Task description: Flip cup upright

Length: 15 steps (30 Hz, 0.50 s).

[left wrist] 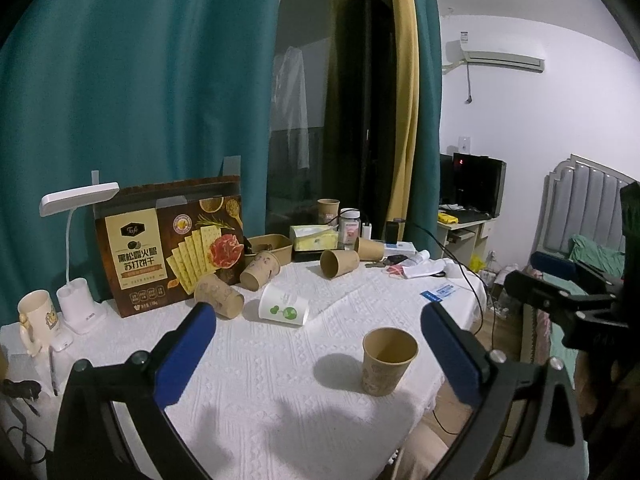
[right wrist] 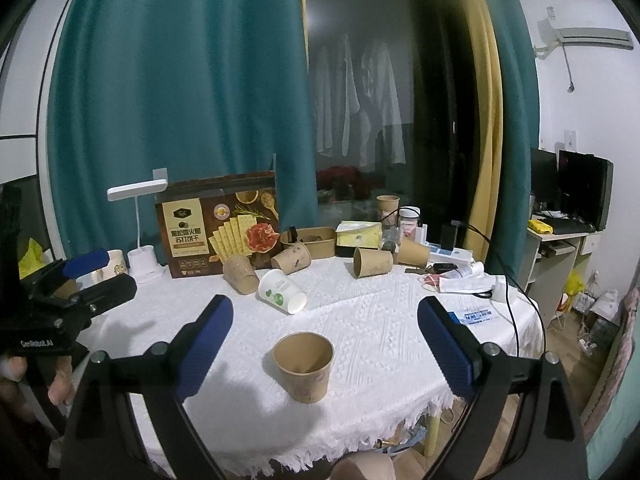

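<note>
white tablecloth (right wrist: 360,320) | teal curtain (right wrist: 180,100) behind | brown cup (right wrist: 303,366) upright

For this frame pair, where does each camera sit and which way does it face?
Left wrist: rides the left gripper, facing the table's curtain side, slightly downward; its open blue fingers frame the upright brown cup; the right gripper shows at the right edge.
Right wrist: rides the right gripper, same heading; open fingers, the left gripper and a hand show at left.
Shared: the upright brown cup, white tipped cup, cracker box.
</note>
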{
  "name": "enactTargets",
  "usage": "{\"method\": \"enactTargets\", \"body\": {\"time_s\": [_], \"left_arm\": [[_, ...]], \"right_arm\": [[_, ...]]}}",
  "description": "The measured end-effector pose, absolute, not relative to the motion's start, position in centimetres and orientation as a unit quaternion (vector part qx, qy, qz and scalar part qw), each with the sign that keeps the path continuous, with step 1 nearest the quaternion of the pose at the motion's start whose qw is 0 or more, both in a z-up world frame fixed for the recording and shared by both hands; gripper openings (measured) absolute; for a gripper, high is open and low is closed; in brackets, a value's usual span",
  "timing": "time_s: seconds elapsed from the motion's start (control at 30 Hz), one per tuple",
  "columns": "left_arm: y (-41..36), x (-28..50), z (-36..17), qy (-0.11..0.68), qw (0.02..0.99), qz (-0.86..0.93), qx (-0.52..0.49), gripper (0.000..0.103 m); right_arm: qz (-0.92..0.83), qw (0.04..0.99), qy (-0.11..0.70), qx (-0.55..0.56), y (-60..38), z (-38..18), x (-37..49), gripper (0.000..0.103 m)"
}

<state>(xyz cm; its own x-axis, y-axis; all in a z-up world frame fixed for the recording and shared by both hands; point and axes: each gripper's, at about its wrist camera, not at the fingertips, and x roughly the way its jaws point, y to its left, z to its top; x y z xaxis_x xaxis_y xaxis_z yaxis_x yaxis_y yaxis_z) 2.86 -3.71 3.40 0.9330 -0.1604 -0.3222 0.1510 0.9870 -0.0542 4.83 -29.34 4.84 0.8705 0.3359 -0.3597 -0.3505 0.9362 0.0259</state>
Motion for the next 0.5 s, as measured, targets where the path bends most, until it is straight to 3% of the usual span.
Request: {"method": "enactTargets", "body": {"time_s": [0.5], "left_arm": [[-3.47, 2.99, 3.0, 0.168, 0.983, -0.076, -0.018, 0.102]], "right_arm": [[0.183, 0.965, 0.187, -0.02, -28.95, 4.75, 5.17, 0.092]]}}
